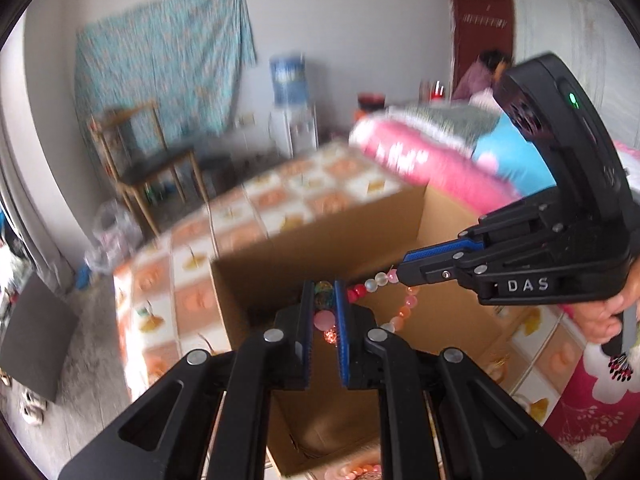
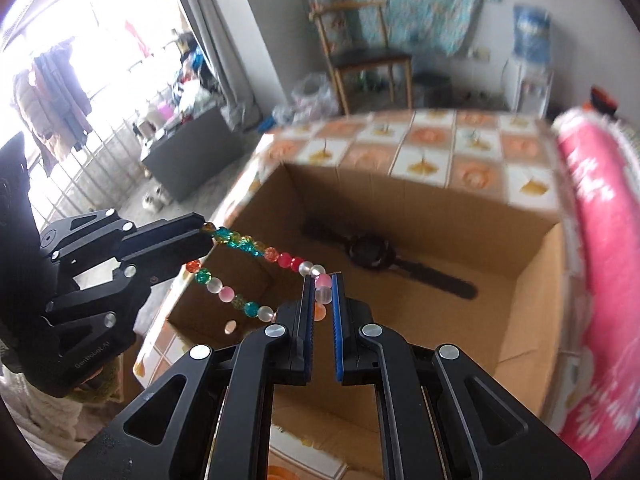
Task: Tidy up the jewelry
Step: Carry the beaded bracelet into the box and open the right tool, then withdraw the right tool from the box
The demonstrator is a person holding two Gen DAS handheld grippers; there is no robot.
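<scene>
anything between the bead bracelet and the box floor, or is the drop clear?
Nothing visible blocks it. The bead bracelet hangs stretched between the left gripper and right gripper, above the open cardboard box. No flap covers the opening. A dark wristwatch already lies on the box floor, so the bracelet may land on or beside it.

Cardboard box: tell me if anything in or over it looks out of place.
Nothing looks damaged or spilled. The bead bracelet hangs stretched over the cardboard box, gripped by the left gripper and the right gripper. A black wristwatch lies flat on the box floor.
</scene>
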